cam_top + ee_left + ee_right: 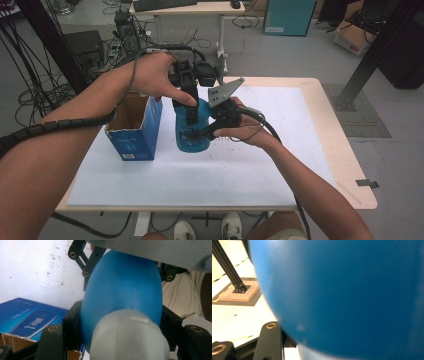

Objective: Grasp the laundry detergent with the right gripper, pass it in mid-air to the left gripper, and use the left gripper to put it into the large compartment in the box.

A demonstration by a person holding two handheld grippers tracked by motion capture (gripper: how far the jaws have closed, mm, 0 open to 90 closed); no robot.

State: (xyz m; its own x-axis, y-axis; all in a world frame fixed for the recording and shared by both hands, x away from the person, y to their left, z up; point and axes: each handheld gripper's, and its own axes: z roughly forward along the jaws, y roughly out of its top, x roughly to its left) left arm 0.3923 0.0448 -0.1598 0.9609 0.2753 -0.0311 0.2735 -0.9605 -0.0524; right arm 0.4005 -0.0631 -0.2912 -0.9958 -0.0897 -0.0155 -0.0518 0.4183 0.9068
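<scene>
Gripping the blue bottle (192, 131) from above, the left gripper (187, 102) has its jaws closed on the upper body, just below the pale cap (128, 337) that looms in the left gripper view. The right gripper (212, 125) comes in from the right and presses against the bottle's side; in its own view the blue surface sits so close that I cannot tell whether its jaws are clamped on it or only resting there. Both hands (152, 75) meet over the middle of the table (320, 115), and the bottle hangs at or just above the white sheet (200, 175); contact with the sheet is not clear.

Just to the left stands an open blue carton (135, 127), its top flaps up and its inside apparently empty. Beyond the far edge lie cables and a second desk (190, 10).

By my reading, the bottle is picked and steadied, and the carton stands ready. What seems left is carrying the bottle left, lining it over the opening, and lowering it in.
</scene>
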